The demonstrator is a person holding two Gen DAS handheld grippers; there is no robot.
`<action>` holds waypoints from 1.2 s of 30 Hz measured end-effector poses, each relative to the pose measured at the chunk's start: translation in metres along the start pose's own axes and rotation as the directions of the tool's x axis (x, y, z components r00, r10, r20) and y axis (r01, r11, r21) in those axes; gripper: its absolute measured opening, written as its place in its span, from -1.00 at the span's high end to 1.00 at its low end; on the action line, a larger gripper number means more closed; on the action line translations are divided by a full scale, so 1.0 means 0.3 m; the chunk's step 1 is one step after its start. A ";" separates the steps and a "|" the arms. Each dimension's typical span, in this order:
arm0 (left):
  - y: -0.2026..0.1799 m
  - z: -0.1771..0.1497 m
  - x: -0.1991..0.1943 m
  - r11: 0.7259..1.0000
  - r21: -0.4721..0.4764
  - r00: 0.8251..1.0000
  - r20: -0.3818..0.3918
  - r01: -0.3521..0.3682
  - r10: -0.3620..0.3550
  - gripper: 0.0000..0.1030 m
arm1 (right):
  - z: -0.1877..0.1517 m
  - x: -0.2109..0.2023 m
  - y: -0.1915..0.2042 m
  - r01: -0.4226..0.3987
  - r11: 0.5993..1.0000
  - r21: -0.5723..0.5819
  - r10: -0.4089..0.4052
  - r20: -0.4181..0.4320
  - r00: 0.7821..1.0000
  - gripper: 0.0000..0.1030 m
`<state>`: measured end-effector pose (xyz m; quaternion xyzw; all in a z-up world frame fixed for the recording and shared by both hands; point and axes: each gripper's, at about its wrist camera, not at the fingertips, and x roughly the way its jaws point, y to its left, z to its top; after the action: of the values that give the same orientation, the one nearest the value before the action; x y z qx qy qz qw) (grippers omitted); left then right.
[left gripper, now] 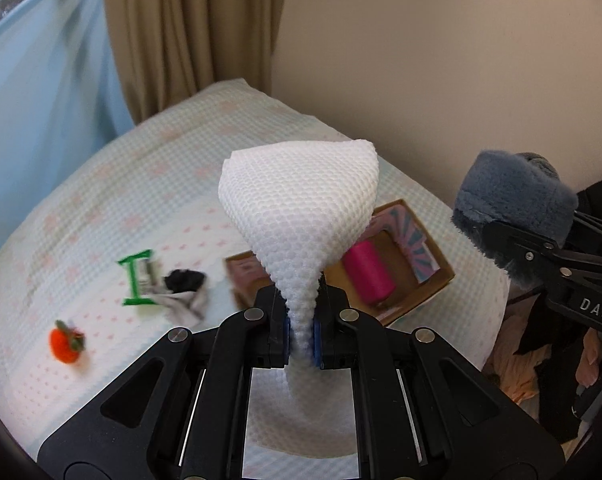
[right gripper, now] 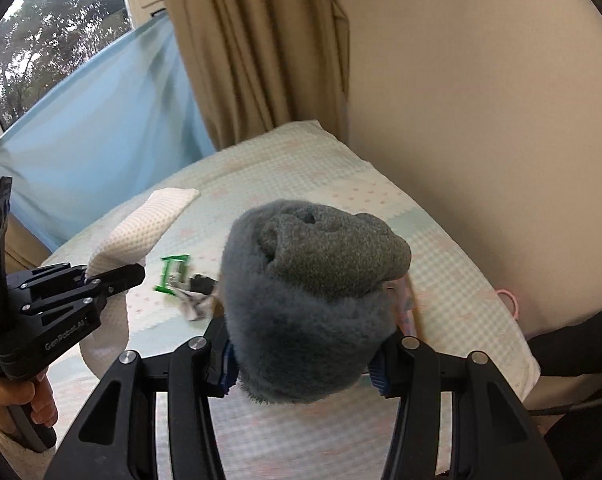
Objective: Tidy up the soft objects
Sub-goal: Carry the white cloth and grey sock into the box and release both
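My left gripper (left gripper: 301, 336) is shut on a white waffle-textured cloth (left gripper: 301, 208), which fans out above the pads and hangs below them. From the right wrist view the same gripper (right gripper: 113, 276) and white cloth (right gripper: 149, 224) show at the left, held by a hand (right gripper: 25, 404). My right gripper (right gripper: 303, 372) is shut on a rolled grey-blue fleece item (right gripper: 313, 296), which fills the space between its pads. That fleece roll (left gripper: 513, 208) and the right gripper (left gripper: 541, 252) show at the right edge of the left wrist view. Both are held above a bed (left gripper: 81, 200).
On the bed lie an open cardboard box (left gripper: 417, 292) with a pink roll (left gripper: 369, 276) inside, a green-edged packet (left gripper: 139, 280), a black and white cloth (left gripper: 185, 292) and an orange plush fruit (left gripper: 65, 344). Curtains (left gripper: 189, 28) and a wall (left gripper: 441, 60) stand behind.
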<state>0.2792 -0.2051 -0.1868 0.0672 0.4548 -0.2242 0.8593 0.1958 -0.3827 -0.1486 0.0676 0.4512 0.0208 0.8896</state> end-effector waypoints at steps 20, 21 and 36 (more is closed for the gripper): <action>-0.094 -0.066 0.608 0.997 -0.064 0.954 -0.300 -0.053 0.032 0.88 | -0.029 0.540 -0.280 -0.060 0.995 -0.076 0.027 -0.375 0.927 0.05; -0.090 -0.070 0.621 0.997 -0.059 0.950 -0.311 -0.054 0.033 0.88 | -0.031 0.560 -0.286 -0.065 0.996 -0.069 0.033 -0.387 0.922 0.05; -0.053 -0.086 0.632 0.997 -0.046 0.943 -0.330 -0.069 0.050 -0.99 | -0.009 0.606 -0.319 -0.087 0.996 -0.011 0.077 -0.369 0.926 -0.96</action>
<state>0.3449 -0.2726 -0.3542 0.0928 0.5954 -0.1706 0.7796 0.2990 -0.4593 -0.3089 0.0693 0.6065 0.0765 0.7883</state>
